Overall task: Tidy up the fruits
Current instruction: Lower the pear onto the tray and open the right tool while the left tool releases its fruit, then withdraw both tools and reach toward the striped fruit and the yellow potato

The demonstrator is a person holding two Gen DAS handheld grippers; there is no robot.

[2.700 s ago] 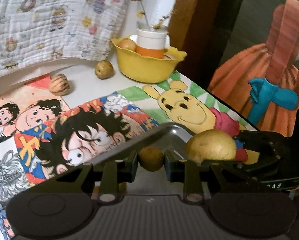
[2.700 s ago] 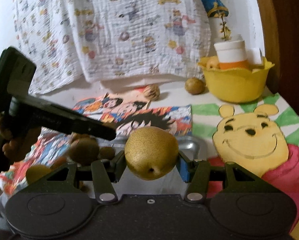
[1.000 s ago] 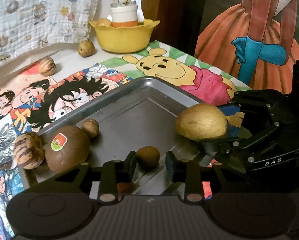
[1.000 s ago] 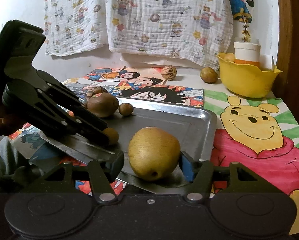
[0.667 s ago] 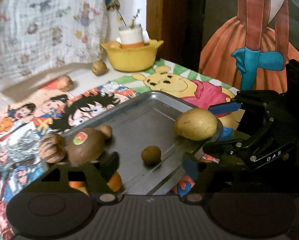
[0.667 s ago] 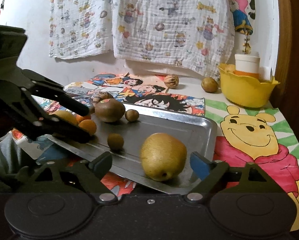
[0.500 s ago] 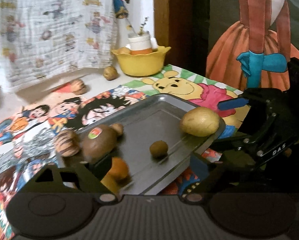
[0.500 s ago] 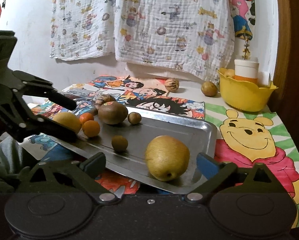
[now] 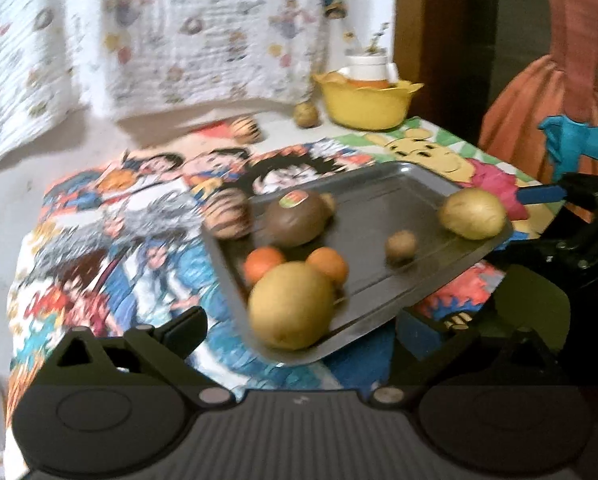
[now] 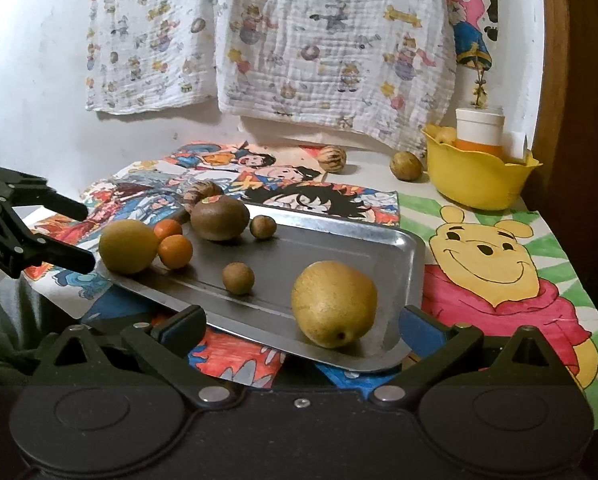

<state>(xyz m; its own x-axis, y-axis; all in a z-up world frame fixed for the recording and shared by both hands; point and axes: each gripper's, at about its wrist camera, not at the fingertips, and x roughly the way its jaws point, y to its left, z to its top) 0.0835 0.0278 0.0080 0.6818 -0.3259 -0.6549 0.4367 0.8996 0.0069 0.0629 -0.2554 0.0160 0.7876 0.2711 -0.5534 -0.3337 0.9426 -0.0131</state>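
Both grippers have let go since a moment ago: the left gripper (image 9: pixel 299 326) and the right gripper (image 10: pixel 301 320) are spreading their jaws wide, pinching nothing, and the pear (image 10: pixel 334 304) and the small brown fruit (image 10: pixel 238 278) are now lying free on the metal tray (image 10: pixel 339 236). Sharing the tray are a second pear (image 10: pixel 128 246), two oranges (image 10: pixel 175 252) and a stickered kiwi (image 10: pixel 219 218). Beneath the tray, cartoon-printed sheets (image 10: pixel 495 256) are covering the white table. Beyond the tray's far edge, a yellow bowl (image 10: pixel 479 182) is sitting by the wall, where a printed cloth (image 10: pixel 299 40) is hanging.
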